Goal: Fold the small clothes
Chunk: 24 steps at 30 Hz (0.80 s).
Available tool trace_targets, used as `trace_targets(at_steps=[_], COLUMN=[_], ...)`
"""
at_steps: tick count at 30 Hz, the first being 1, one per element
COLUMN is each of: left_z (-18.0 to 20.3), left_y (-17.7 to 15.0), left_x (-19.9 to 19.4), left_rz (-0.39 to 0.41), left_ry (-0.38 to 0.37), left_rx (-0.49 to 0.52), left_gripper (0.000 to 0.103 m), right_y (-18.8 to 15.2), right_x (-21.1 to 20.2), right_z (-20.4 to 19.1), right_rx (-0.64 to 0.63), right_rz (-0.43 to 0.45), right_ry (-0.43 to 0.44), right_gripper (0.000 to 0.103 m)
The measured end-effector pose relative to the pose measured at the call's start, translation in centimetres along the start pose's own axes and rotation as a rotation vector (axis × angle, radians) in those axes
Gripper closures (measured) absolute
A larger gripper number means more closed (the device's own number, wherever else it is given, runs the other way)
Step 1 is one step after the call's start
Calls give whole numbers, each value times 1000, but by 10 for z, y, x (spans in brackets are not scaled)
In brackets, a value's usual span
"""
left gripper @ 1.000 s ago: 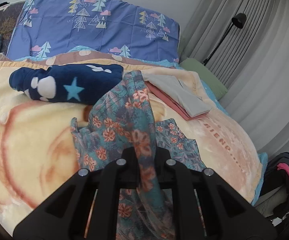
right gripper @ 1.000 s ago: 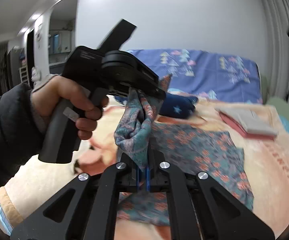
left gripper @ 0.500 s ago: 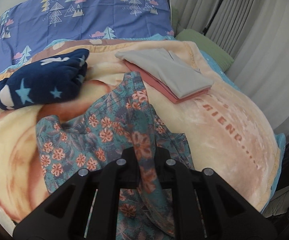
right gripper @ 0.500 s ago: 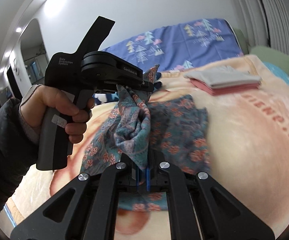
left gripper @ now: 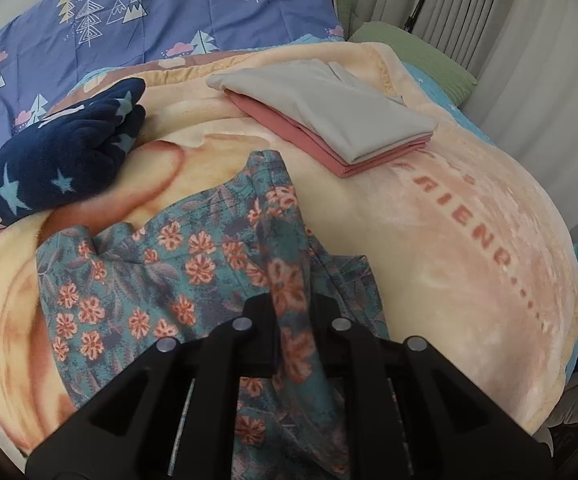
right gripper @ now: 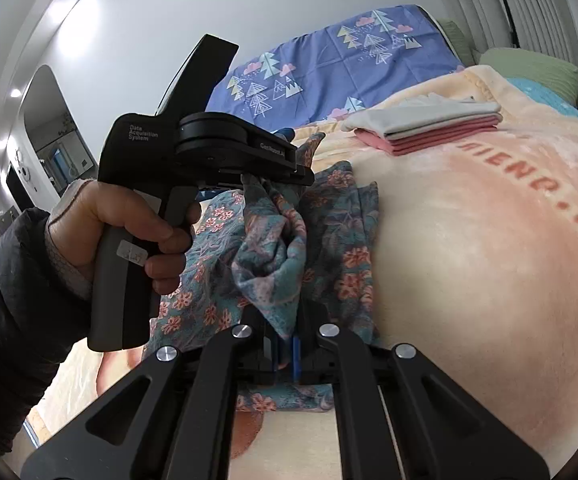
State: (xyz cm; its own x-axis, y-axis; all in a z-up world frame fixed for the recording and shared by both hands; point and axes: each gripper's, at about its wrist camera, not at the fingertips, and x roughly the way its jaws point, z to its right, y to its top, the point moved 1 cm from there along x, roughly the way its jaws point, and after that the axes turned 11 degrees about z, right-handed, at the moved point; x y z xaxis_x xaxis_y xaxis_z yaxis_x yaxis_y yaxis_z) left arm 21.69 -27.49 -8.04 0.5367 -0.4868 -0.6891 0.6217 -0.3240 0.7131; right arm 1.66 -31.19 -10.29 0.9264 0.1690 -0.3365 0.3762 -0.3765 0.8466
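Note:
A teal floral garment [left gripper: 177, 264] lies partly spread on the peach blanket [left gripper: 441, 248], one edge lifted. My left gripper [left gripper: 289, 304] is shut on a bunched fold of it. My right gripper [right gripper: 287, 332] is shut on another fold of the floral garment [right gripper: 273, 240], which hangs between the two grippers. In the right wrist view a hand [right gripper: 129, 228] holds the left gripper [right gripper: 303, 176] just above the cloth, to the left of centre. A folded stack, grey piece [left gripper: 329, 108] on pink [left gripper: 369, 160], rests farther back on the blanket.
A navy star-patterned fleece [left gripper: 57, 160] lies at the left. A blue tree-print pillow [left gripper: 161, 20] stands at the head of the bed, a green pillow [left gripper: 417, 52] to its right. Curtains [left gripper: 529, 60] hang along the right side. The blanket's right edge drops off.
Both grippers have sunk toward the blanket with the floral garment, which now lies more spread. The left wrist view has swung toward the folded stack. The right gripper has rolled.

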Motion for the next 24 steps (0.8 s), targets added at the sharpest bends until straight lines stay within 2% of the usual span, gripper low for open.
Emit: trace_targets(at_steps=[3,5,7,9,11,13,15,16,18,22,24], left_z=[5,7,7,5,0,-7,-15,-17,-21,-20,-26], left_y=[-5,-12,-18,-18,-19,-27,-48,-61,-93,-166,-193], left_x=[10,15,12,3,-20,-53,-91,-105,-128,-166,-177], left_rz=[-24,-34,-26,-8,33,110,190,204,197,159,145], left_ry=[-2,-27,-46,-45,-47,-32,-9,-3,12,84,81], left_rx=[27,50,59,57,47,60,87,98,129,256,239], left_gripper=[94,78,57,46,40,32,29,28,27,25,24], right_y=[-2,-3,-4,-4,-4,-4,-3,-3,-3,-2,-1], right_x=[3,4,5,5,5,6,6,7,8,8,7], right_z=[4,6,8,10,12,15,19,21,21,19,19], right_rx=[15,24,28,33,46,65,90,100,106,105,110], right_rz=[-15,-25,-34,-39,-44,-49,-59,-63,-67,-68,-69], right_ry=[-3,-3,-3,-1,8,20,31,34,37,33,34], right_gripper=[99,99,99,99,99,99,99,99,99,99,99])
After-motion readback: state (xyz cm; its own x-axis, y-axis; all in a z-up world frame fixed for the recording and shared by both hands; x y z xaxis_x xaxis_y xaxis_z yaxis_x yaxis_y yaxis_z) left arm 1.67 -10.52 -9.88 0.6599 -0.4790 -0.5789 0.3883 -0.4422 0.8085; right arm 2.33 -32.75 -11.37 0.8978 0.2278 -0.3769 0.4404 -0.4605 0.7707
